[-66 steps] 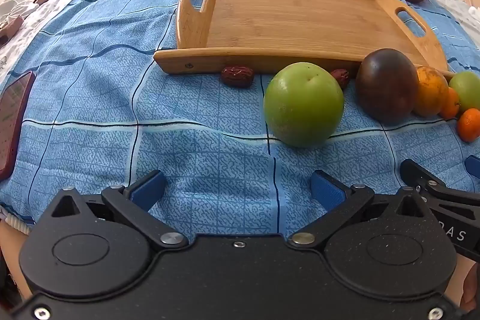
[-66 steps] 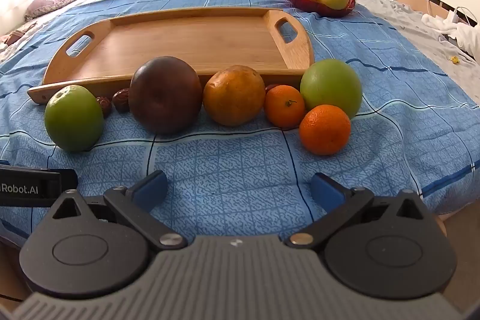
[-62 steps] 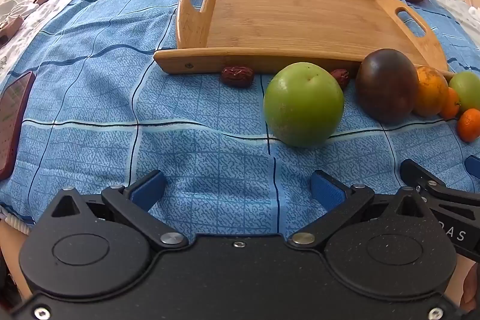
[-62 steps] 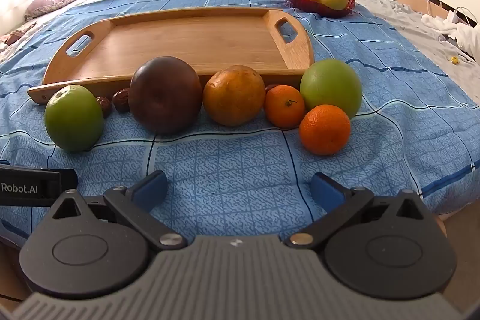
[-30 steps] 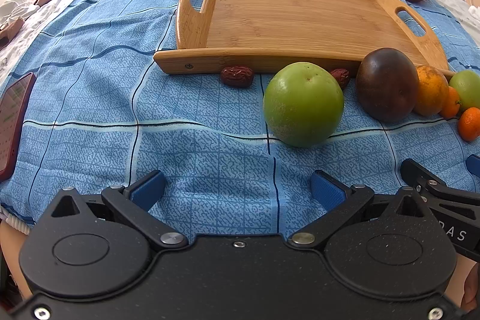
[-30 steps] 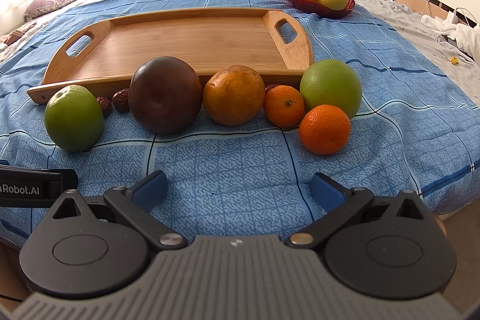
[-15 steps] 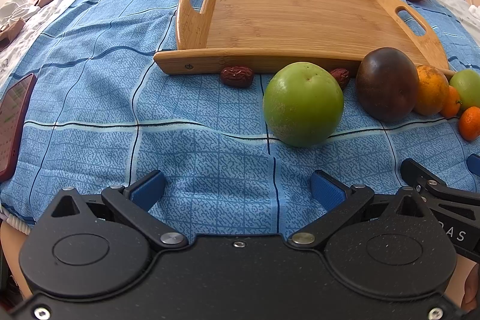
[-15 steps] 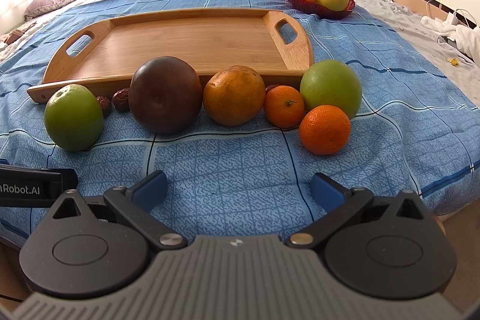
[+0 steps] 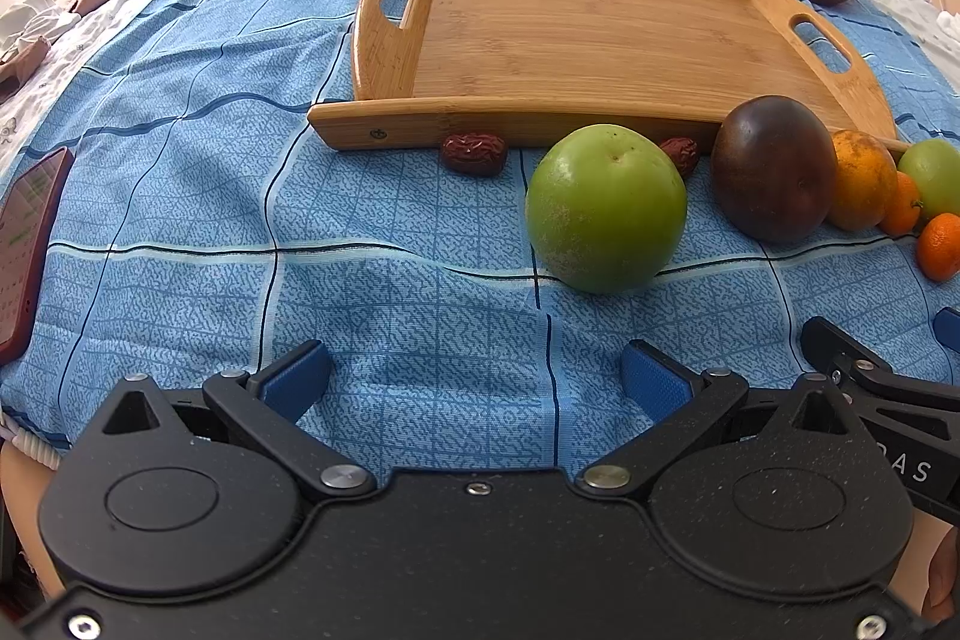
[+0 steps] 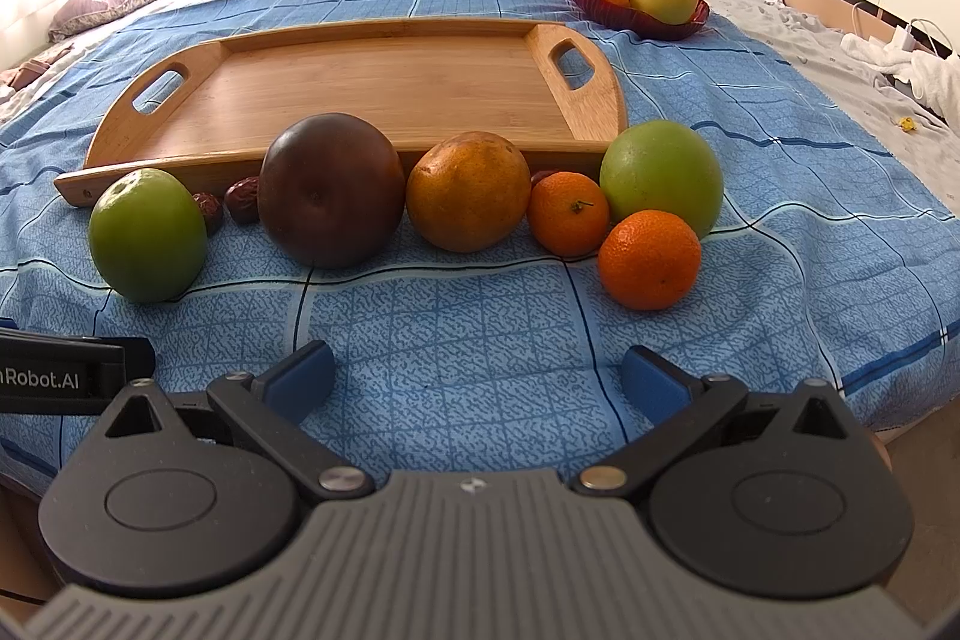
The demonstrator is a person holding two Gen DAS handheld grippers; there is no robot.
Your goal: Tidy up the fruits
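Nothing moved, blue checked bedspread (image 10: 480, 340), bare wooden tray (image 10: 360, 82), sunlit bedroom

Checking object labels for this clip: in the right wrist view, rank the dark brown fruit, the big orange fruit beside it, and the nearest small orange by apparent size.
1. Dark brown fruit
2. Big orange fruit, somewhat smaller
3. Nearest small orange, smallest, though it lies closest to the camera
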